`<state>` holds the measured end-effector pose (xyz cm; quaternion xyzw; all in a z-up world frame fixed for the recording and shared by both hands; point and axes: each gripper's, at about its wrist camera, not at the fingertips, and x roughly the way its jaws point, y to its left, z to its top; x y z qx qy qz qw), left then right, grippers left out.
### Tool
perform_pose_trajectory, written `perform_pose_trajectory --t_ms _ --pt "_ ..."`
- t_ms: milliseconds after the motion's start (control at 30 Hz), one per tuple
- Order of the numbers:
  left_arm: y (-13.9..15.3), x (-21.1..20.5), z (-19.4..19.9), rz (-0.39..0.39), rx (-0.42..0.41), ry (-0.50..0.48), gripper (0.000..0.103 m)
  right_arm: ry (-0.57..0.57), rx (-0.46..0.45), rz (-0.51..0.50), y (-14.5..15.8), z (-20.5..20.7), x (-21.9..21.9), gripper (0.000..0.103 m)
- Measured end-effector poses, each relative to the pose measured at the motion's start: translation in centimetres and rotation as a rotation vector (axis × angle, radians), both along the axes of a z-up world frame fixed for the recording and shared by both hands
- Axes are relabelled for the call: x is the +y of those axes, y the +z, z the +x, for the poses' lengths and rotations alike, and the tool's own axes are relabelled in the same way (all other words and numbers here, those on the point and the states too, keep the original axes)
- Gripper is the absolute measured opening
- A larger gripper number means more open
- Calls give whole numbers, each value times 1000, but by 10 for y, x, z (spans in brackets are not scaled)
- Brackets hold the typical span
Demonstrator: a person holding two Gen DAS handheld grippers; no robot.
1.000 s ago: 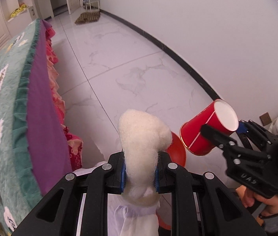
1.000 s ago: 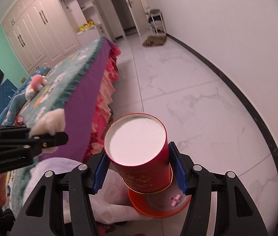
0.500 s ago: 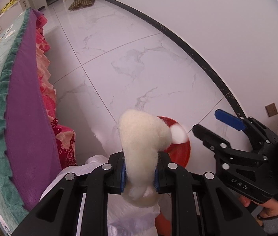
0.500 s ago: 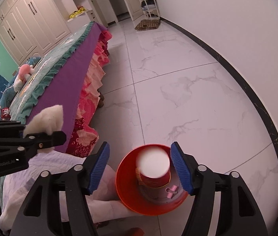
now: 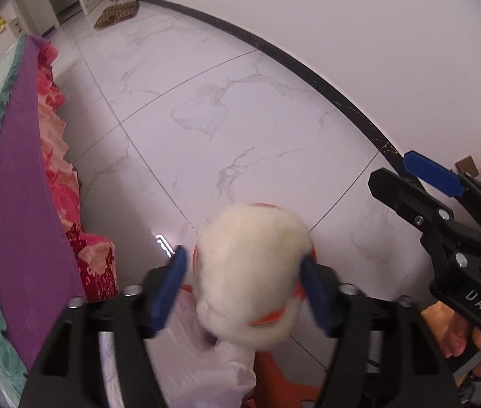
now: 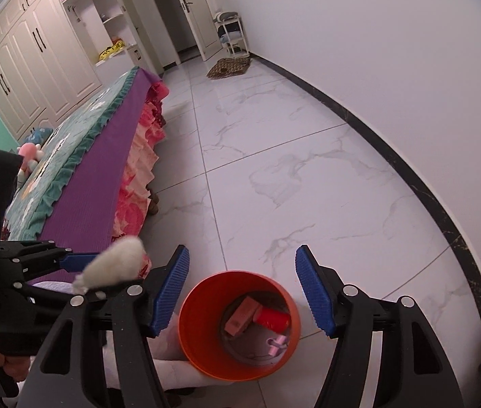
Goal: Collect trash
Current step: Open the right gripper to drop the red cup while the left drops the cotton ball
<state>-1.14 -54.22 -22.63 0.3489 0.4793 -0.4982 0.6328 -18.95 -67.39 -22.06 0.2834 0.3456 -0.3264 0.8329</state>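
A fluffy white wad (image 5: 250, 268) hangs blurred between the pads of my left gripper (image 5: 244, 261), whose jaws are opening; a gap shows at the left pad. Right beneath it stands the orange bin (image 5: 269, 319), mostly hidden by the wad. In the right wrist view the wad (image 6: 113, 268) sits at the left gripper (image 6: 104, 273), left of the bin (image 6: 199, 350). A red cup (image 6: 271, 318) and a tan box (image 6: 240, 316) lie inside the bin. My right gripper (image 6: 242, 265) is held open above the bin with nothing between its fingers, and it appears at the right (image 5: 393, 170).
A bed with a purple and teal cover (image 6: 87, 187) and pink frill runs along the left. A white plastic bag (image 5: 199, 367) lies by the bin. White marble floor (image 6: 291, 187) stretches to the black baseboard (image 6: 410, 176) and wall. A mat (image 6: 228, 68) lies by the far door.
The left jaws have spread apart and the wad has come loose, over the bin. The red cup dropped from the right gripper into the bin and now lies on its side.
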Motion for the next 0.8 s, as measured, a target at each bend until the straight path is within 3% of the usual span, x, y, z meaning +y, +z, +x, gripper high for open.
perform_pose_trajectory --t_ms 33,200,500,800 --pt "1 -1 -2 -6 -9 -7 81 -4 -2 -1 1 -2 -1 65" --pt "1 -4 -5 4 -19 -21 87 -15 0 -1 2 -6 -2 65" --pt "3 -3 -4 4 -27 -9 87 -16 -2 -6 4 -5 1 65" --pt "23 18 6 -32 -54 35 87 23 -46 -26 30 5 18 65"
